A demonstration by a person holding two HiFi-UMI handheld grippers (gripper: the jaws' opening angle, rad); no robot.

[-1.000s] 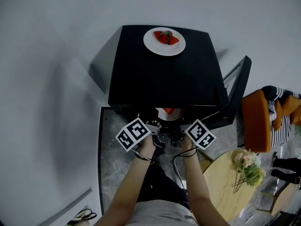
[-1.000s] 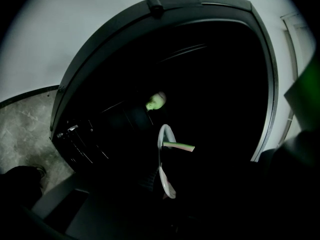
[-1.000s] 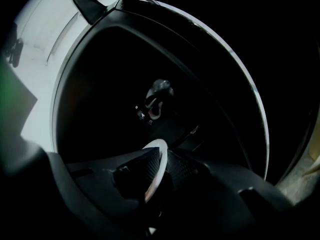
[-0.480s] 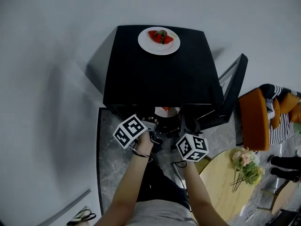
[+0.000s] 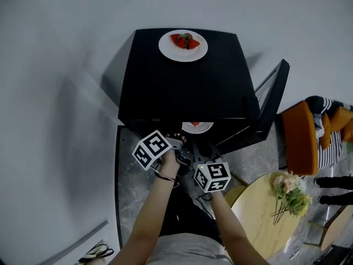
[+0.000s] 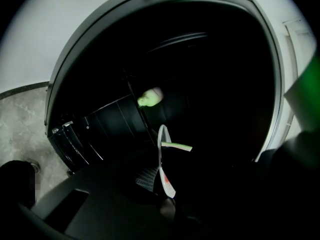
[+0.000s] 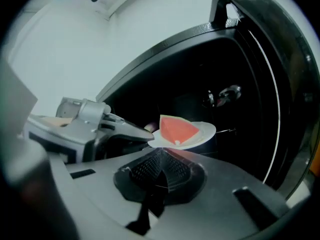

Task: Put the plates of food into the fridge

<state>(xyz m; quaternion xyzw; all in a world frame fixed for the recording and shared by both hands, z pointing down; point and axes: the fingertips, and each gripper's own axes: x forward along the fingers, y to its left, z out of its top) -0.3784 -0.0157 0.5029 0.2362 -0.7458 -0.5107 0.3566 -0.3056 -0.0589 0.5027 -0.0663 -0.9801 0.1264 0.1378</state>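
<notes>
The plate of watermelon (image 6: 161, 156) shows edge-on in the left gripper view. The left gripper (image 6: 167, 204) is clamped on its near rim, and the plate reaches into the dark fridge (image 6: 210, 84). One-sided like this, the plate could tip, so I judge it best to keep the wrist steady and the plate level, and to let go only once it rests on a shelf.

In the right gripper view the right gripper (image 7: 160, 153) holds nothing. Its jaws have just closed and now meet, just short of the plate. It could steady the free rim from below.

In the head view the plate sits at the fridge mouth, under the front edge of the top. A plate of strawberries (image 5: 183, 45) waits at the middle of the back edge, and the door (image 5: 270, 101) stands open on the right. On the marbled floor (image 5: 129, 186) to the right are a round table (image 5: 259, 214) with flowers (image 5: 289, 195) and an orange chair (image 5: 300, 142).
</notes>
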